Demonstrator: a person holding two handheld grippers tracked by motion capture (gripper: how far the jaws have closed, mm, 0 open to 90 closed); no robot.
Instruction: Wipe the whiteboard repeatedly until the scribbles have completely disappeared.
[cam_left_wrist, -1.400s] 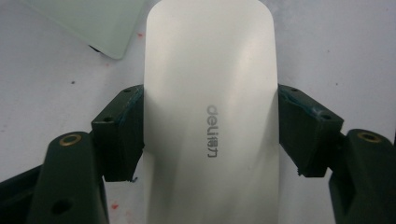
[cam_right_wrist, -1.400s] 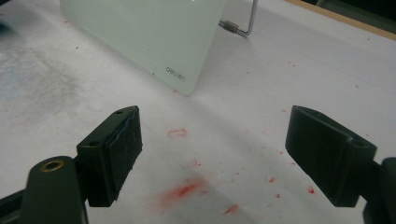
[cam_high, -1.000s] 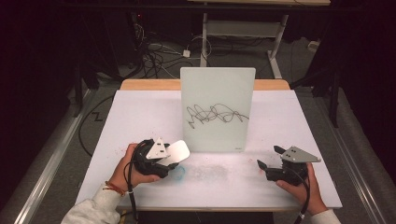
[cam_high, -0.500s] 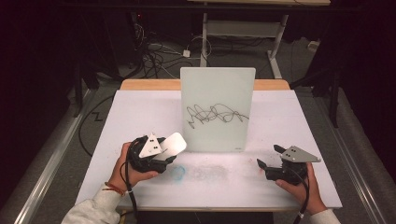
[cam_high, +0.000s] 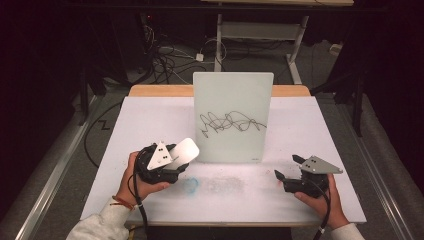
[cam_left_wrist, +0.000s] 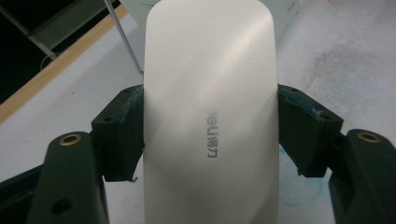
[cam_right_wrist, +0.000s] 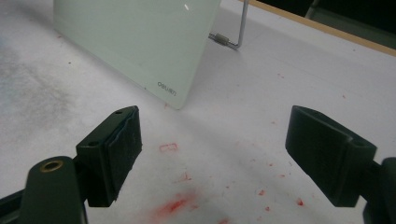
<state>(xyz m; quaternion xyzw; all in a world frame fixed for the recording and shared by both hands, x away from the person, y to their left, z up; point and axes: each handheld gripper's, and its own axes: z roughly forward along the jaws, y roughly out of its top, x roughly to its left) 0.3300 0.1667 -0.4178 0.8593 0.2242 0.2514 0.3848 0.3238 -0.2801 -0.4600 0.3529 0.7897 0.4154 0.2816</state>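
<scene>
White plastic eraser (cam_left_wrist: 210, 116), clamped lengthwise in the left gripper (cam_high: 167, 162), points far and right toward the scribble (cam_high: 231, 121) on the upright glass board (cam_high: 233, 100), seemingly just short of it, while the right gripper (cam_high: 285, 180) waits wide open, empty.

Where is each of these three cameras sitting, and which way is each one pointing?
High view: fixed above the person's side, looking forward and down on the table; both hands enter from below, with the left tool and right tool.
Left gripper view: rides on the left tool, looking along its jaws, which clamp the white eraser.
Right gripper view: rides on the right tool, looking along its open jaws at red marks on the table.
Shared: the high view and right gripper view both show the glass board.
</scene>
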